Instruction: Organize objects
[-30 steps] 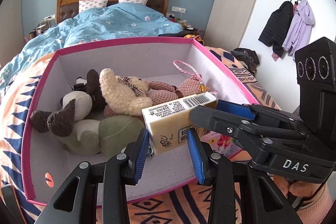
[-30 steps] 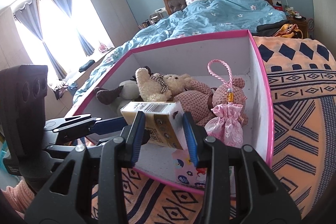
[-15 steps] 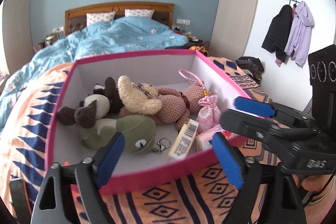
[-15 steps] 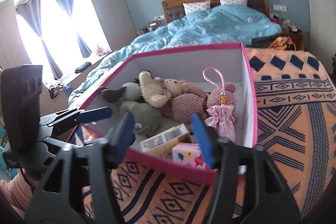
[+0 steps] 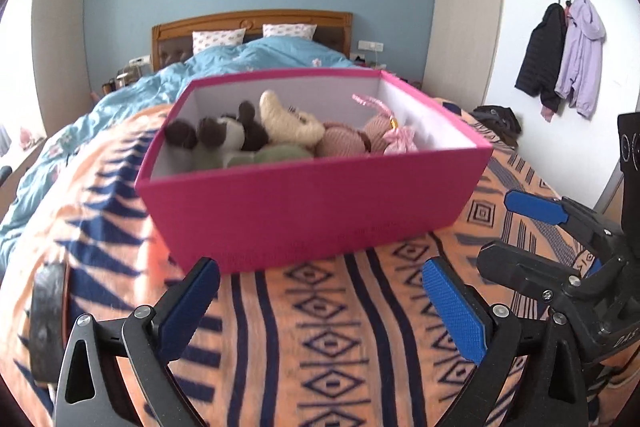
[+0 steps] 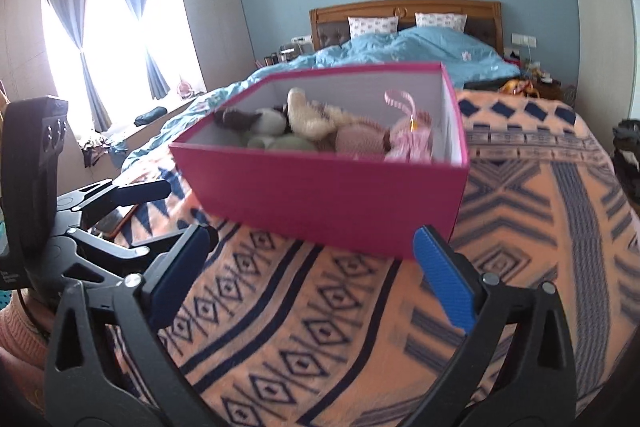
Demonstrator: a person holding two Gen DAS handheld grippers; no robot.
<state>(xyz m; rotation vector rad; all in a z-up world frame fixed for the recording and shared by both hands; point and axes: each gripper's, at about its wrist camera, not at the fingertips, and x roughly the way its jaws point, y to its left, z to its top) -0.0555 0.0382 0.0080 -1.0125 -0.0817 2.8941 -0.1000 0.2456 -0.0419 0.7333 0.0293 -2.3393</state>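
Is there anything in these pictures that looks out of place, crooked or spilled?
Nothing stands out. The pink box sits flat on the patterned blanket, and the plush toys lie piled inside it, none over the rim. Both grippers are open and empty, short of the box.

The pink box point(image 5: 312, 211) looked like matt card, its inner walls plain white paper. Inside lay soft plush toys point(image 5: 280, 135) of fuzzy and knitted cloth, beside a glossy satin pouch point(image 5: 398, 141). The blanket point(image 5: 320, 339) under it was a napped, fleecy weave. Each tool, left point(image 5: 320, 307) and right point(image 6: 316, 267), had matt black plastic arms, bright metal screws and blue ribbed pads point(image 5: 454, 309). The headboard point(image 6: 404, 11) was varnished wood with buttoned leather-like panels.
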